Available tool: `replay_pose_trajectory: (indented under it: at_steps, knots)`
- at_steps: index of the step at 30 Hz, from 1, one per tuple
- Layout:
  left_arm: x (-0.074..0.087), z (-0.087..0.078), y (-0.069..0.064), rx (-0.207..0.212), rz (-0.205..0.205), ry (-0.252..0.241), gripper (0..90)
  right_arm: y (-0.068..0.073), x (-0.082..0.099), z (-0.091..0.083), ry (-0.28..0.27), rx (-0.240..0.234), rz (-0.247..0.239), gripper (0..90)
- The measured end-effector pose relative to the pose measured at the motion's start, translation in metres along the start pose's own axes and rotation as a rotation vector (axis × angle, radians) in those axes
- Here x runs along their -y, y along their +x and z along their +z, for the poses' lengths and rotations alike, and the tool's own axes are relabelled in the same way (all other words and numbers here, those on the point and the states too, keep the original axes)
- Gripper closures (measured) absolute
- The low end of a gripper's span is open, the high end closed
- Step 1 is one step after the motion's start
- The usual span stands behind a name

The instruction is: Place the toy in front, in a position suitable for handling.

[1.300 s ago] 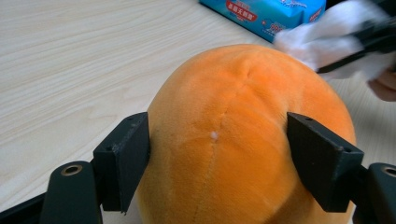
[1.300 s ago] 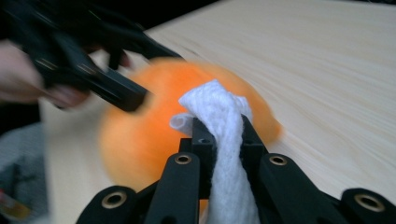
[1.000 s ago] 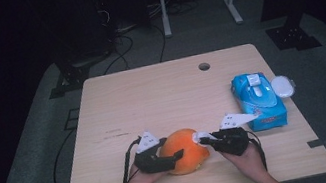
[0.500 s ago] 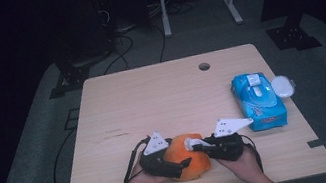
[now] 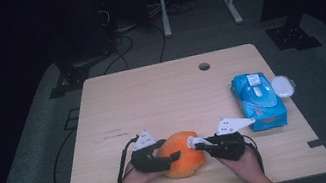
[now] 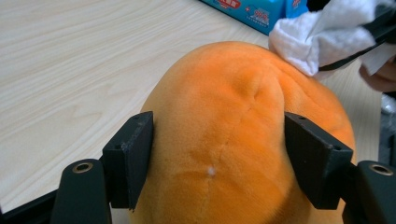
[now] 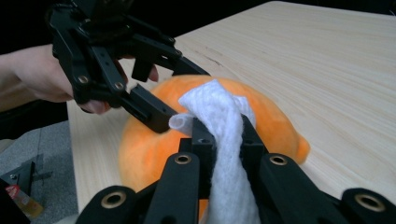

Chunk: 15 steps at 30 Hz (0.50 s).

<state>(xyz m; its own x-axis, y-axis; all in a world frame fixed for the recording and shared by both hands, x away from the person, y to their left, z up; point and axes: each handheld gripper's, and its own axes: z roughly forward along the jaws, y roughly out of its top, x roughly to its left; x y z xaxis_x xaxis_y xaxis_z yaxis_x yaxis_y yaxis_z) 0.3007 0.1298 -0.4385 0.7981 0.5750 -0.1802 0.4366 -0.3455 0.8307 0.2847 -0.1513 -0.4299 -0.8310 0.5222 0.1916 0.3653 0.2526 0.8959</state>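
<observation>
Plush (image 5: 181,155) sits at table's (image 5: 162,96) 6 o'clock edge. Left gripper (image 6: 218,163) jaws, just closing, press plush flanks at 9 and 3. Right gripper (image 7: 223,133) clamped on wipe (image 7: 219,116), wipe touching plush top. Pack (image 5: 257,101) at 3 o'clock.

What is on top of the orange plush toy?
A white wipe, held in the right gripper, rests on the orange plush toy. The plush beneath the wipe is covered.

Left gripper (image 5: 175,156), jaws just closing, is pressing both sides of the orange plush (image 5: 182,153); right gripper (image 5: 195,142) is clamping a white wipe (image 7: 224,140), both hands reaching inward.
</observation>
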Motion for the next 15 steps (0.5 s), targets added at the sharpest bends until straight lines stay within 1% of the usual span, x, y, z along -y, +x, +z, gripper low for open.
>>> replay_pose_trajectory:
  at_steps: [2, 4, 5, 7, 9, 11, 12, 13, 15]
  knots:
    - [0.0, 0.0, 0.0, -0.007, -0.004, 0.0, 29.0, -0.01, 0.004, 0.0, 0.007, 0.024, 0.041, 81.2]
    - [0.0, 0.0, -0.001, -0.01, -0.006, -0.001, 29.0, -0.019, 0.009, -0.001, 0.027, 0.061, 0.071, 81.3]
    - [0.0, 0.0, -0.001, -0.01, -0.006, -0.003, 29.0, -0.021, 0.01, -0.001, 0.037, 0.069, 0.085, 81.2]
    - [-0.001, 0.002, -0.005, -0.014, -0.003, -0.007, 28.5, -0.021, 0.009, 0.001, 0.043, 0.079, 0.088, 81.2]
    - [-0.002, 0.004, -0.012, -0.014, 0.045, -0.008, 26.3, -0.018, 0.005, 0.001, 0.034, 0.075, 0.082, 81.2]
    - [-0.003, 0.006, -0.02, 0.004, 0.085, 0.001, 24.7, -0.013, 0.0, 0.002, 0.011, 0.068, 0.061, 81.2]
    - [-0.004, 0.006, -0.023, 0.018, 0.1, 0.007, 23.7, -0.013, -0.001, 0.002, 0.007, 0.065, 0.06, 81.1]
    - [-0.006, 0.006, -0.027, 0.041, 0.115, 0.019, 22.2, -0.013, -0.001, 0.002, 0.005, 0.065, 0.061, 81.2]
    - [-0.007, 0.004, -0.03, 0.072, 0.13, 0.03, 19.3, -0.017, 0.002, 0.002, 0.012, 0.064, 0.069, 81.1]
